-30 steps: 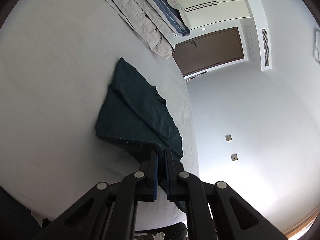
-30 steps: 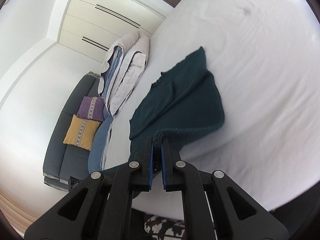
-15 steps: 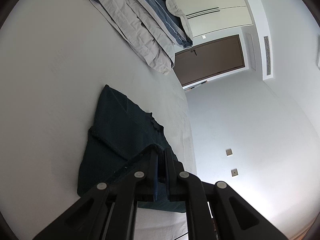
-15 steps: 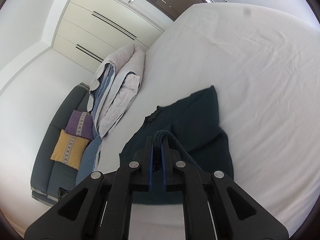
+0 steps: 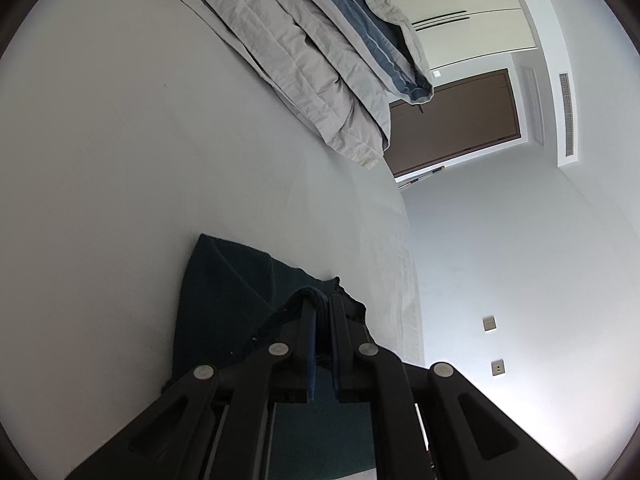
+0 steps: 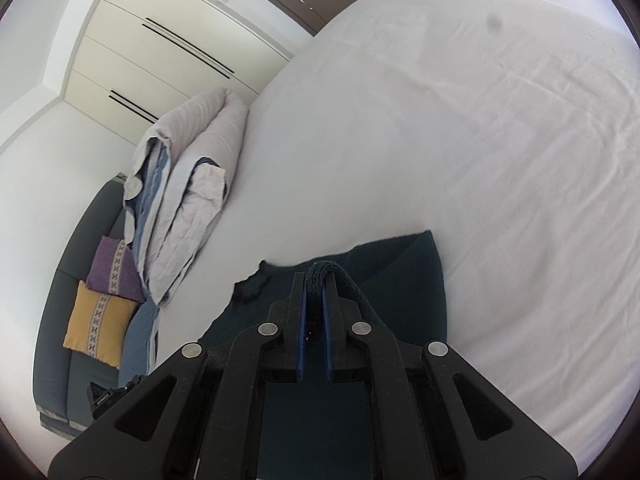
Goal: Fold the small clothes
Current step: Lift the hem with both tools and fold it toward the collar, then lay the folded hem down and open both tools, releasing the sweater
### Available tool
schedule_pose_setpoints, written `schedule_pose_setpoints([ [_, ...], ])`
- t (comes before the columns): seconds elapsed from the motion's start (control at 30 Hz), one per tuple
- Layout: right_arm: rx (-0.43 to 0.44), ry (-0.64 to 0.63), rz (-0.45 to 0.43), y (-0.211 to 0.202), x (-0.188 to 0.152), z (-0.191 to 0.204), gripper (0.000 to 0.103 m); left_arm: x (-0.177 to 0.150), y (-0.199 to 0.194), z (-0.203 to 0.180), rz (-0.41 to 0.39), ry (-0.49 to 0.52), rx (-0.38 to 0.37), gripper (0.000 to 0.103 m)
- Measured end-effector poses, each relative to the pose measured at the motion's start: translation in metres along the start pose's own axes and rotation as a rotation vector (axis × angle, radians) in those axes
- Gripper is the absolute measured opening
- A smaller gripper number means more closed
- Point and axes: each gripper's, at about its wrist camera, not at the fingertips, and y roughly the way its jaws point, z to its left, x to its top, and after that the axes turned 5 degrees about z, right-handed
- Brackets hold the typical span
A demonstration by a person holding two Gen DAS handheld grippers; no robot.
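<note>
A dark teal knitted garment (image 5: 224,300) lies on the white bed sheet (image 5: 120,160), partly doubled over on itself. My left gripper (image 5: 320,300) is shut on one folded edge of it, the cloth bunched between the blue pads. In the right wrist view the same garment (image 6: 412,280) spreads under and beyond my right gripper (image 6: 316,280), which is shut on a thick fold of its edge. Both grippers hold the lifted edge over the lower part of the garment. The near part of the cloth is hidden under the gripper bodies.
A folded grey and blue duvet (image 5: 320,64) lies at the far side of the bed, also in the right wrist view (image 6: 188,184). A dark sofa with a purple cushion (image 6: 112,268) and a yellow cushion (image 6: 96,324) stands beside the bed. A brown door (image 5: 452,120) and white wardrobes are beyond.
Both grippers have carried the held edge forward over the garment, toward its far end. The visible spread of cloth ahead of the fingers has shrunk as the fold closes.
</note>
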Motion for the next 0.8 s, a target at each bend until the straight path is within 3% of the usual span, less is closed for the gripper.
schedule_pose_setpoints([
  [0.23,-0.077,0.046,0.038,0.077,0.038,-0.023,0.007,0.032,0.062,0.02,0.031,-0.025,0.114,0.007],
  [0.3,-0.124,0.042,0.025,0.093,0.043,-0.028,0.013,0.039,0.08,0.027,0.051,-0.042,0.148,0.008],
  [0.33,-0.146,0.043,0.023,0.101,0.046,-0.032,0.018,0.041,0.087,0.029,0.057,-0.043,0.166,0.014],
  [0.4,-0.143,0.068,0.01,0.108,0.048,-0.041,0.047,0.042,0.097,0.03,0.075,-0.023,0.195,0.036],
  [0.43,-0.135,0.069,-0.001,0.108,0.048,-0.043,0.047,0.042,0.098,0.029,0.077,-0.016,0.204,0.049],
  [0.47,-0.132,0.062,-0.006,0.107,0.046,-0.043,0.047,0.041,0.099,0.028,0.073,-0.01,0.2,0.055],
  [0.6,-0.153,0.01,-0.023,0.095,0.031,-0.041,0.047,0.038,0.084,0.022,0.04,-0.011,0.167,0.066],
  [0.67,-0.187,0.001,-0.04,0.085,0.023,-0.04,0.047,0.033,0.07,0.017,0.007,0.012,0.181,0.078],
  [0.8,-0.204,0.035,-0.069,0.056,0.013,-0.043,0.049,0.02,0.05,0.014,-0.02,0.041,0.205,0.079],
])
